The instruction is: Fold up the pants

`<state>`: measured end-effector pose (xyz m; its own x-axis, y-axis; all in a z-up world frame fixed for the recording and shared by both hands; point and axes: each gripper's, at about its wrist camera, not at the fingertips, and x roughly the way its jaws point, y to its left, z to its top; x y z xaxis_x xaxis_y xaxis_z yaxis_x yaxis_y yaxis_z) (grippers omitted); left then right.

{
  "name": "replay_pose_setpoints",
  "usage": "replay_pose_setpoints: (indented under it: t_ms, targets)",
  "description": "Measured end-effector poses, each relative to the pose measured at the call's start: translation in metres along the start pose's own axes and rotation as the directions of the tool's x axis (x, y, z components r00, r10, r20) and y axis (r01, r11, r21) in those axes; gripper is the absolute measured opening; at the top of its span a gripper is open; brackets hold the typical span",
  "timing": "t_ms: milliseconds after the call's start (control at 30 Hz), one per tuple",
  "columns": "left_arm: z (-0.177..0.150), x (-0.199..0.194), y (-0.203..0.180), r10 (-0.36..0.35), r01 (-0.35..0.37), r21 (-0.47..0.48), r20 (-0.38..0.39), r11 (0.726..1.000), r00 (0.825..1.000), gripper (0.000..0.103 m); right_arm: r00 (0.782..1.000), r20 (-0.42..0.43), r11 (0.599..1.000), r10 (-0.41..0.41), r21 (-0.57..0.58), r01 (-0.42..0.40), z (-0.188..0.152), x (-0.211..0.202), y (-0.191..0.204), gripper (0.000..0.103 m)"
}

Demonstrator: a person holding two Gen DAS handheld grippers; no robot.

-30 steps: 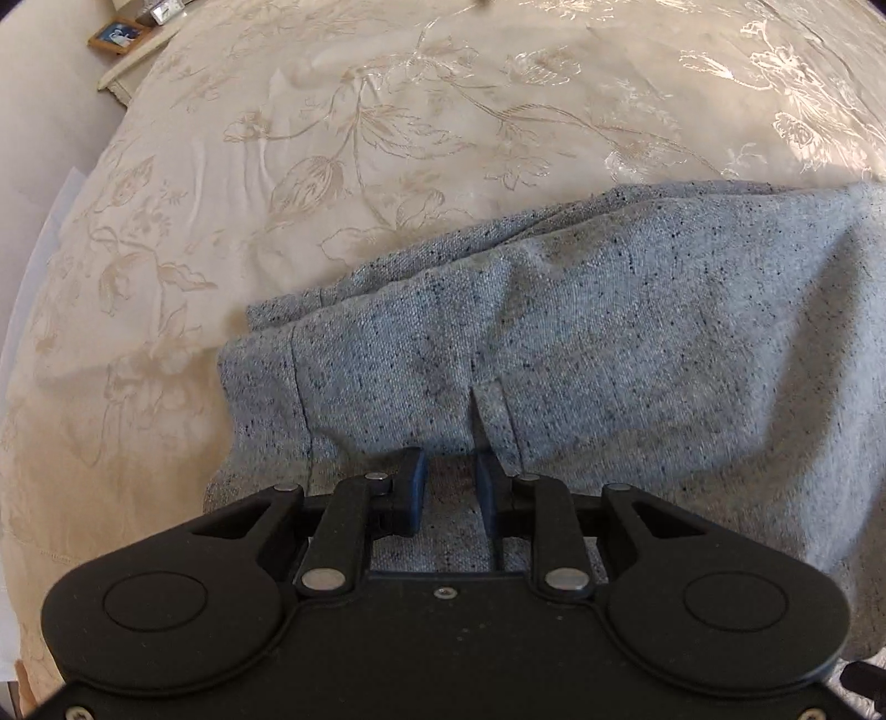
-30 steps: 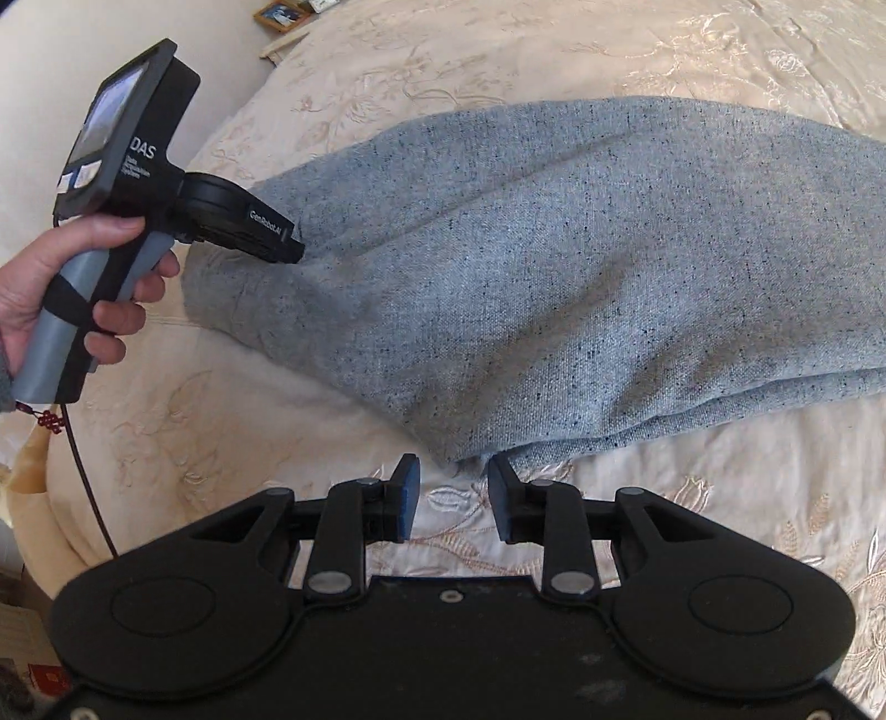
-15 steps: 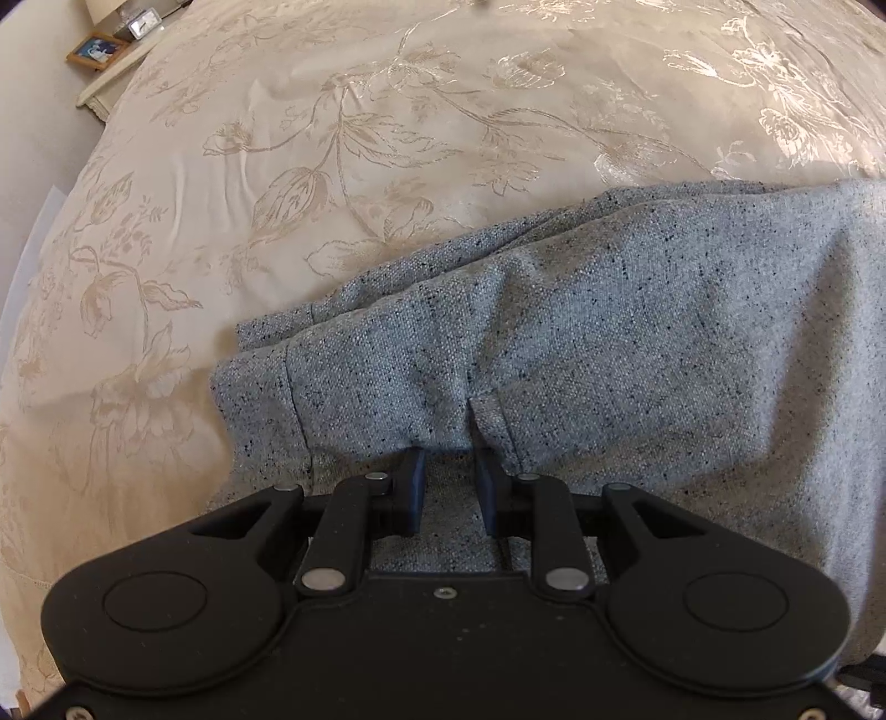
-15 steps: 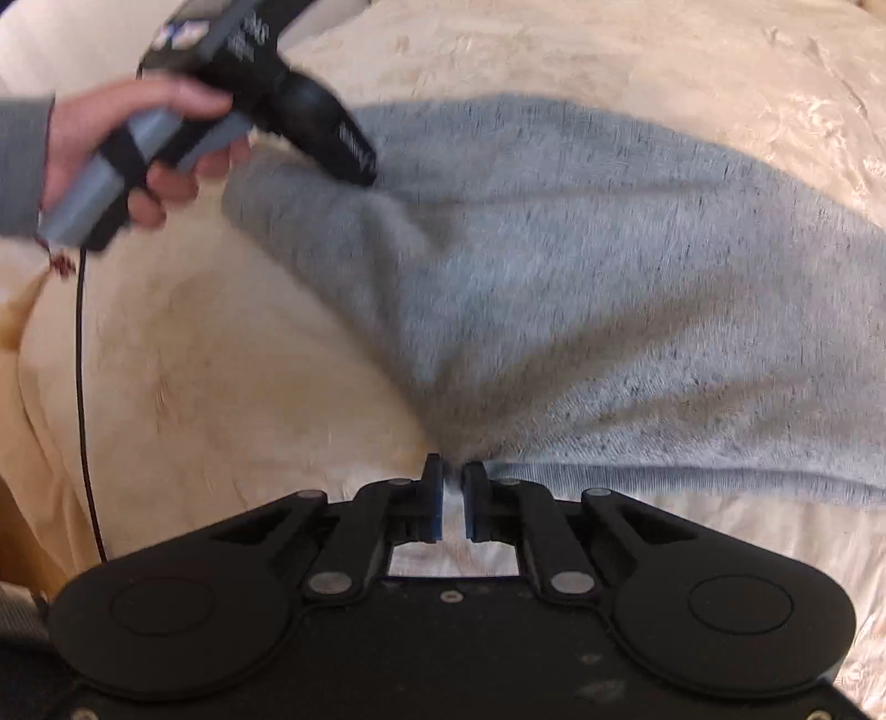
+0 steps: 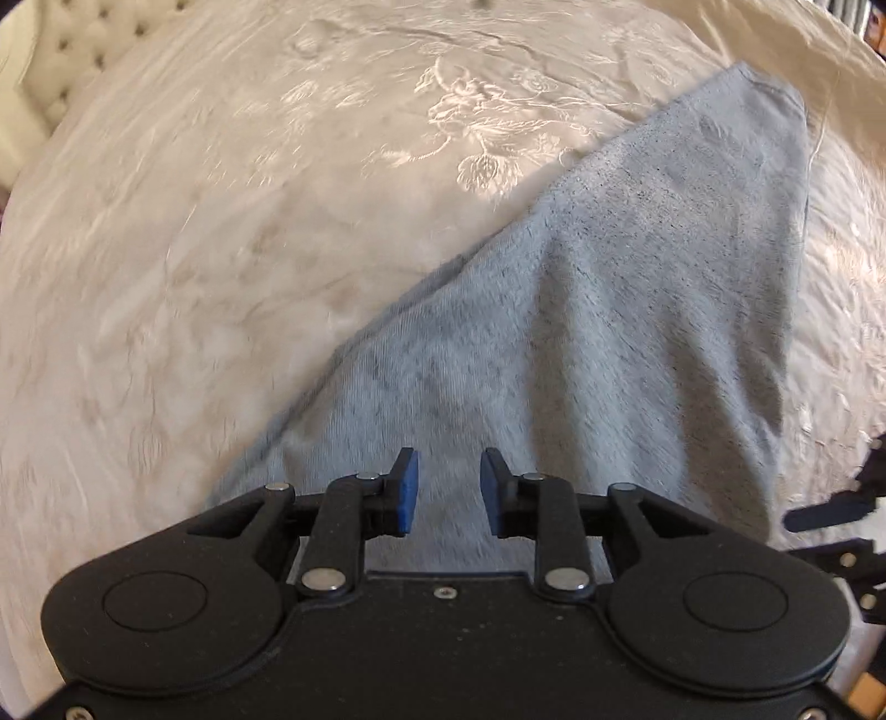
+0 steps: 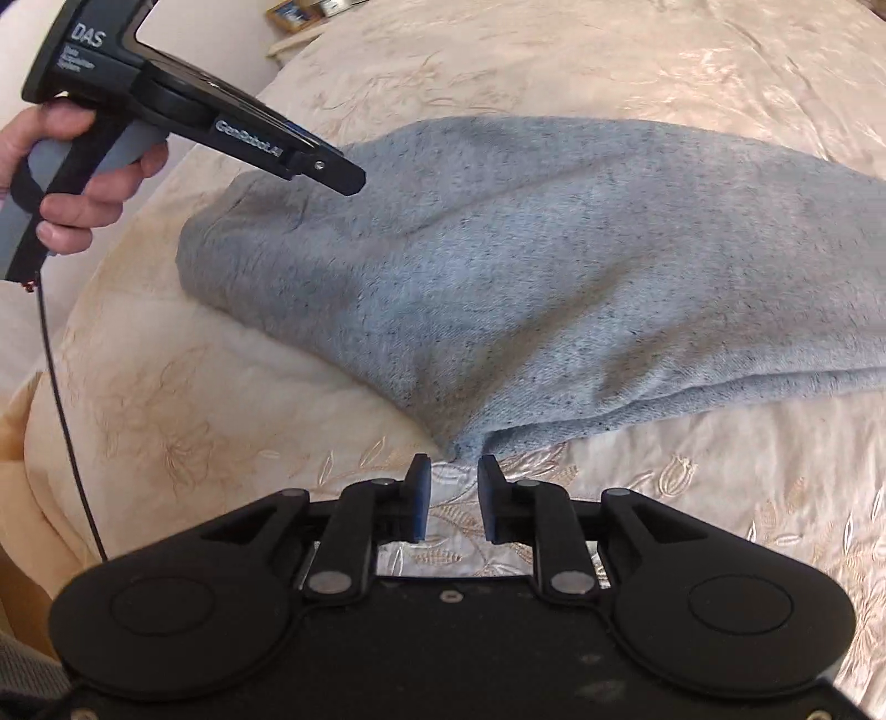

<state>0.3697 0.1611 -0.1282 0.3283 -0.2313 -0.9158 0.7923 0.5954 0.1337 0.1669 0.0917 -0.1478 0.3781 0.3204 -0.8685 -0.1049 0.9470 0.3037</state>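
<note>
Jaws of both the left gripper (image 5: 448, 490) and the right gripper (image 6: 449, 498) are opening, nothing clamped. Grey pants (image 6: 526, 266) are spread on the bed (image 6: 166, 415) just ahead of them.

A bedroom in a home. A wide bed fills the view, spread with a cream satin bedspread (image 6: 637, 61) embroidered with shiny flowers and leaves. At its far end stands a pale, button-tufted headboard (image 5: 61, 61). Beside the bed, a low piece of furniture, perhaps a nightstand, carries a small framed picture (image 6: 290, 12). Grey pants (image 6: 526, 266) lie on the bedspread.
</note>
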Motion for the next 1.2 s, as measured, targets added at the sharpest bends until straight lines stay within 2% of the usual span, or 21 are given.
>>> replay_pose_setpoints:
  t_ms: [167,233,267,300,400,467,533,567,600,767,933,967,1000,1033,1133,1200]
  targets:
    - [0.034,0.024,0.009,-0.002,0.002,0.057,0.01,0.998,1.0,0.037,0.999,0.025,0.997,-0.028,0.073,0.026,-0.002,-0.006,-0.01,0.022]
    - [0.043,0.03,0.01,0.001,-0.002,0.092,0.014,0.996,1.0,0.04,0.999,0.043,0.995,-0.034,0.095,0.029,-0.003,-0.008,-0.013,0.022]
    - [0.047,0.035,0.011,-0.002,0.001,0.109,0.008,0.994,1.0,0.045,0.998,0.048,0.994,-0.033,0.107,0.028,-0.002,-0.007,-0.013,0.022]
    - [0.049,0.041,0.012,-0.014,0.015,0.118,-0.007,0.993,1.0,0.048,0.998,0.054,0.993,-0.033,0.118,0.027,-0.002,-0.007,-0.013,0.022]
    - [0.05,0.061,0.007,-0.059,0.071,0.152,-0.084,0.986,0.995,0.047,0.997,0.063,0.989,-0.034,0.144,0.024,-0.004,-0.006,-0.015,0.022]
    - [0.045,0.065,-0.001,-0.052,0.07,0.201,-0.092,0.977,0.994,0.047,0.998,0.062,0.988,-0.033,0.156,0.023,-0.005,-0.004,-0.015,0.022]
    - [0.041,0.064,-0.004,-0.024,0.041,0.213,-0.079,0.976,0.997,0.032,0.998,0.061,0.987,-0.03,0.16,0.02,-0.004,-0.001,-0.013,0.022]
    - [0.04,0.063,-0.004,-0.01,0.025,0.206,-0.073,0.978,0.997,0.015,0.998,0.062,0.987,-0.027,0.162,0.017,-0.004,0.004,-0.01,0.023]
    - [0.04,0.061,0.0,-0.003,0.015,0.189,-0.065,0.982,0.998,0.01,0.998,0.063,0.986,-0.025,0.165,0.014,-0.003,0.005,-0.009,0.023]
    - [0.053,0.055,0.026,-0.015,0.018,0.061,-0.042,0.998,0.999,0.007,0.998,0.061,0.986,-0.014,0.167,0.004,0.002,0.011,-0.003,0.023]
    - [0.055,0.062,0.018,0.02,-0.015,0.107,-0.047,0.994,0.999,0.006,0.998,0.054,0.987,-0.043,0.154,0.034,0.012,0.024,0.0,0.023]
    - [0.055,0.062,0.019,0.025,-0.02,0.102,-0.044,0.995,0.999,0.006,0.998,0.045,0.987,-0.047,0.154,0.04,0.014,0.027,0.0,0.019]
    - [0.055,0.063,0.02,0.027,-0.023,0.092,-0.037,0.996,0.999,0.006,0.999,0.025,0.988,-0.038,0.149,0.034,0.015,0.03,0.0,0.008]
    - [0.056,0.063,0.022,0.028,-0.026,0.078,-0.029,0.997,0.999,0.006,1.0,0.019,0.99,-0.022,0.137,0.019,0.016,0.03,0.001,0.008]
    - [0.061,0.066,0.024,0.061,-0.061,0.07,-0.002,0.996,0.998,0.004,0.998,0.054,0.998,-0.041,0.041,0.039,0.014,0.018,0.014,0.008]
    - [0.067,0.069,0.026,0.094,-0.092,0.053,-0.02,0.994,0.995,0.004,0.998,0.032,0.998,-0.054,0.032,0.053,0.012,0.023,0.014,0.007]
